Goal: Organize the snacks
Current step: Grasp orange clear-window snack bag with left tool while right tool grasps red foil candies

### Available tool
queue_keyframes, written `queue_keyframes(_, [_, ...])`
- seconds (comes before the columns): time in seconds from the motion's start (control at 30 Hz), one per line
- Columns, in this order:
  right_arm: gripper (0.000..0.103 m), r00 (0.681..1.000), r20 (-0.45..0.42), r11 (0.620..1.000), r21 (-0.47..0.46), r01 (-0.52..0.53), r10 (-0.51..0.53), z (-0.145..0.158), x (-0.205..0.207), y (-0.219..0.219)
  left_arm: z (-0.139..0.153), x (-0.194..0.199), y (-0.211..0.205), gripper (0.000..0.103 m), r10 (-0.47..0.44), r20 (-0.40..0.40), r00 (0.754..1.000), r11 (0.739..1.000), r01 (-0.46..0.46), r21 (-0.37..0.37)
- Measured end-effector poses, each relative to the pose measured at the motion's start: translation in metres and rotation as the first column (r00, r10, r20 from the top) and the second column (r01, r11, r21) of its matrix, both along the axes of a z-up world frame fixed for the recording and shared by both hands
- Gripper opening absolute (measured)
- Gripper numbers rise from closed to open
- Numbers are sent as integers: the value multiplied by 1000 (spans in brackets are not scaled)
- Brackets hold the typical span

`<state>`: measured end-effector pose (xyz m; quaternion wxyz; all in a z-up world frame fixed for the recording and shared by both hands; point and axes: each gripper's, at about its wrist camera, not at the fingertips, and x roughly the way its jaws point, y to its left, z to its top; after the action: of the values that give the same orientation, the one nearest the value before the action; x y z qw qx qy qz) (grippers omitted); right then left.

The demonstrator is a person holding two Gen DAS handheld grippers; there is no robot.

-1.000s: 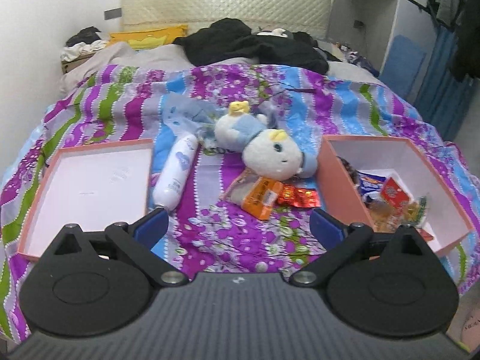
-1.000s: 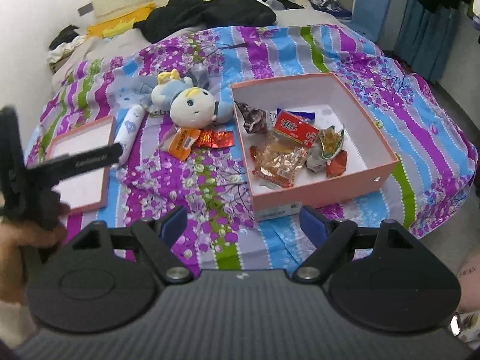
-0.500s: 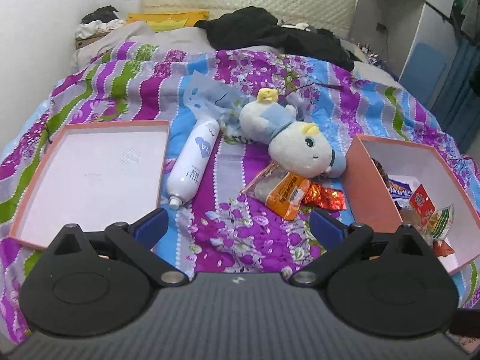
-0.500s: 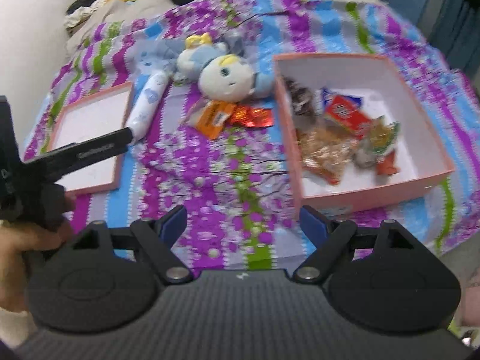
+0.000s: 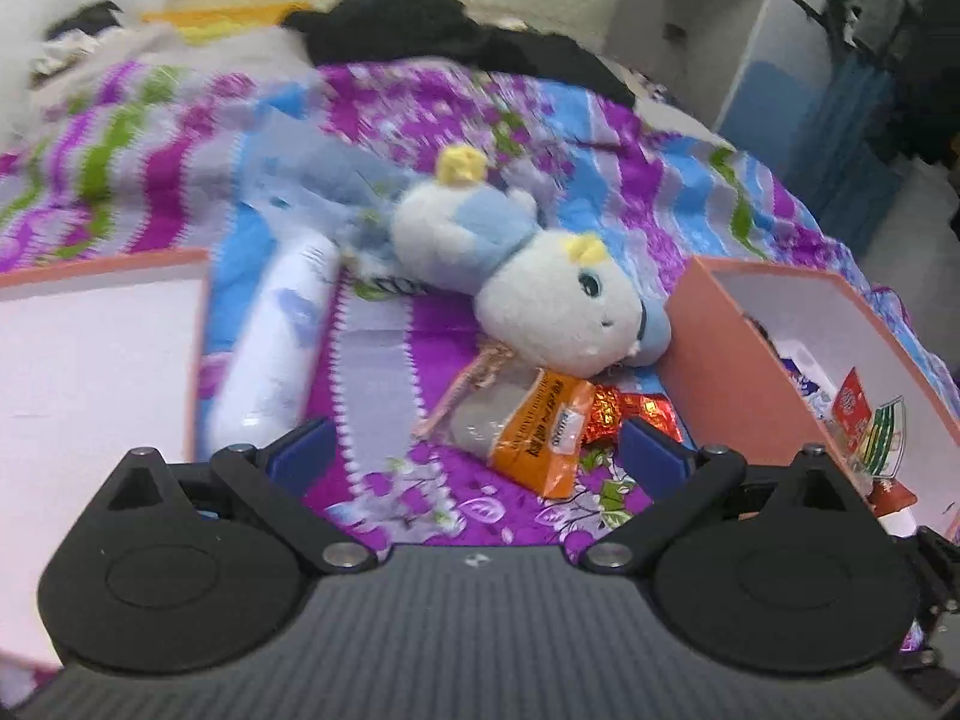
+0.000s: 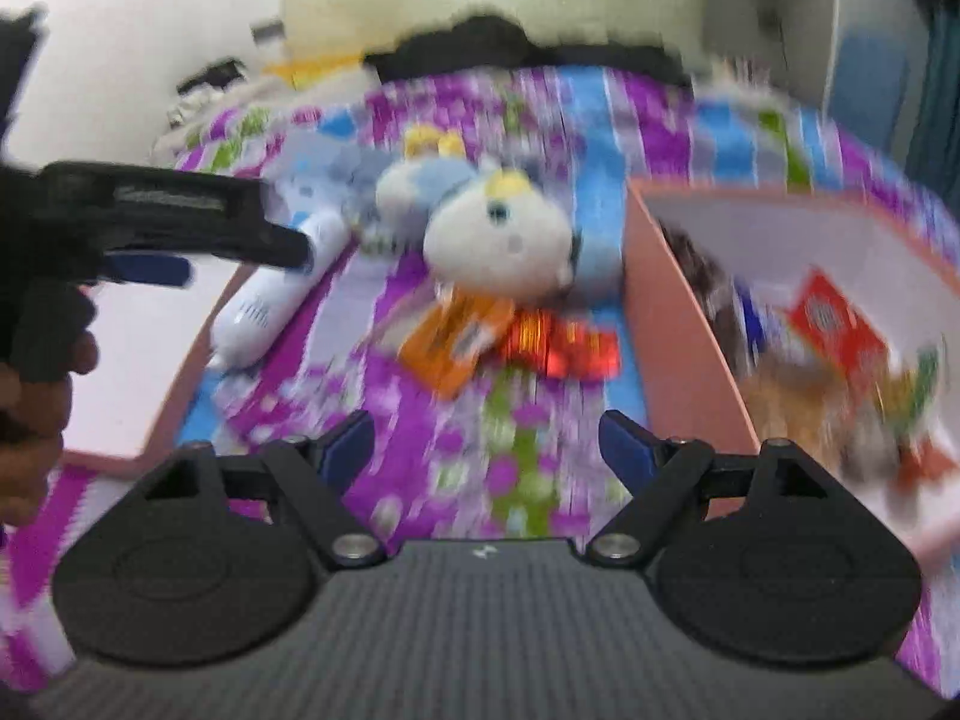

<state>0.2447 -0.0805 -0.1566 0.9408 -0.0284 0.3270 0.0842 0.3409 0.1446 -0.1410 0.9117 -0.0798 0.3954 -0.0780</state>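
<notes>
An orange snack packet (image 5: 540, 432) and a red foil snack (image 5: 624, 414) lie loose on the flowered bedspread, just below a white and blue plush toy (image 5: 540, 294). My left gripper (image 5: 474, 450) hovers close over them, open, nothing between its fingers. In the blurred right wrist view the orange packet (image 6: 456, 342) and red foil snack (image 6: 564, 342) sit just ahead of my right gripper (image 6: 486, 438), which is also open and empty. The pink box (image 5: 720, 348) to the right holds several snacks. The left gripper (image 6: 180, 228) shows at the left of that view.
A white bottle (image 5: 276, 348) lies between the plush toy and the pink box lid (image 5: 90, 360) at the left. Dark clothes (image 5: 450, 30) are piled at the head of the bed. A person's hand (image 6: 36, 408) holds the left gripper's handle.
Both grippers have dropped lower and moved in toward the loose snacks below the plush toy, which now look much larger. Both stay open. Nothing on the bed has moved.
</notes>
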Motion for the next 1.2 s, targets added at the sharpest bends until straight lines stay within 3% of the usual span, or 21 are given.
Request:
queue_keyframes(0.13, [83, 1000, 12, 997, -72, -19, 20, -34, 29, 6, -35, 44, -10, 102, -58, -49, 997, 998, 57, -16])
queue_keyframes(0.37, [78, 1000, -4, 993, -122, -4, 4, -75, 75, 13, -67, 104, -28, 102, -154, -82, 985, 988, 155, 7])
queue_keyframes(0.73, [77, 1000, 16, 990, -142, -19, 21, -99, 116, 25, -89, 129, -22, 100, -199, -117, 973, 980, 199, -7])
queue_keyframes(0.83, [77, 1000, 3, 992, -127, -26, 27, -104, 129, 25, -100, 131, -22, 88, -202, -145, 969, 979, 204, 0])
queue_keyframes(0.97, [77, 1000, -9, 997, -70, -21, 21, -108, 136, 18, -110, 132, -23, 80, -183, -162, 970, 983, 185, -8])
queue_keyframes(1.07, [70, 999, -17, 999, -44, -28, 28, -109, 135, 17, -111, 129, -25, 71, -176, -148, 973, 984, 175, -18])
queue_keyframes(1.2, [44, 1000, -6, 998, -60, -24, 24, -106, 129, 19, -106, 123, -28, 61, -177, -136, 975, 984, 177, -12])
